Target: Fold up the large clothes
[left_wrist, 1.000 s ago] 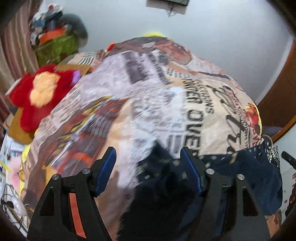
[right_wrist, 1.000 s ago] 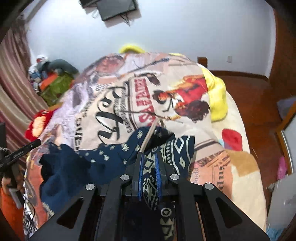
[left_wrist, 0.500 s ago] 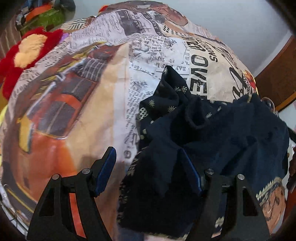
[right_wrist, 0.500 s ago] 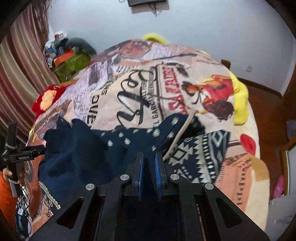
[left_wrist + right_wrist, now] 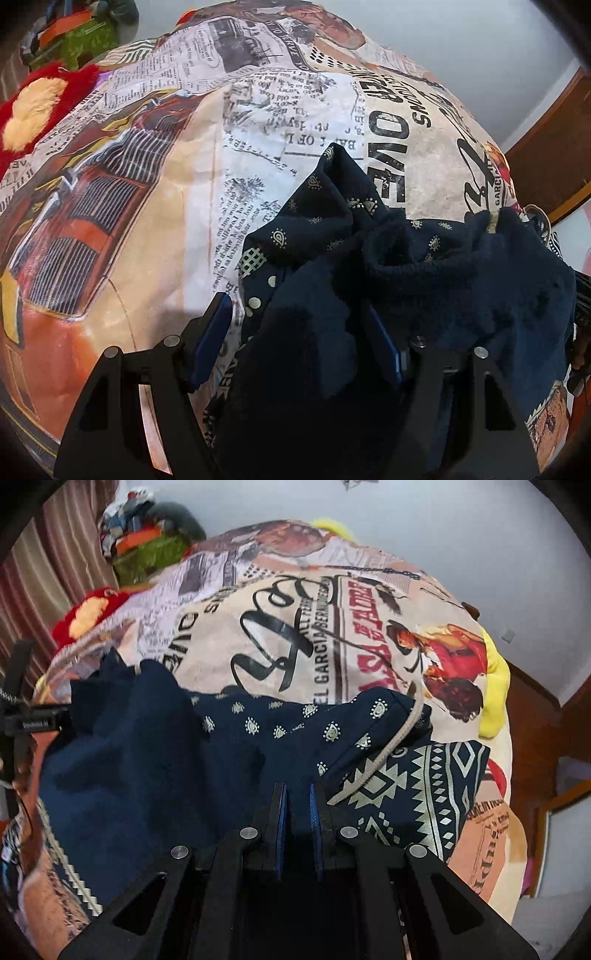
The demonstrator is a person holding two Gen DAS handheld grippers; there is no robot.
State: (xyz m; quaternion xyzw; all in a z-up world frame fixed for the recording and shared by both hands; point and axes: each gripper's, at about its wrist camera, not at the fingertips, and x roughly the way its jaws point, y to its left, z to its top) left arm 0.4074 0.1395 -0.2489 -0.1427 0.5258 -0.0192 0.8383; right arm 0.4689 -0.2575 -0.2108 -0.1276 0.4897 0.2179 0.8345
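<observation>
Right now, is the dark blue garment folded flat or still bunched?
Bunched: the garment lies in loose rumpled heaps on the bedspread, no flat folded layers.

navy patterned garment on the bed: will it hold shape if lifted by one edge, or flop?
Probably flops: the navy patterned fleecy garment already lies in soft bunched folds on the printed bedspread. Likely light, since the right gripper pinches only a thin fold. Its beige drawcord may dangle.

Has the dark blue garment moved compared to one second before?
Yes. The dark blue garment came down onto the printed bedcover and now covers more of it.
</observation>
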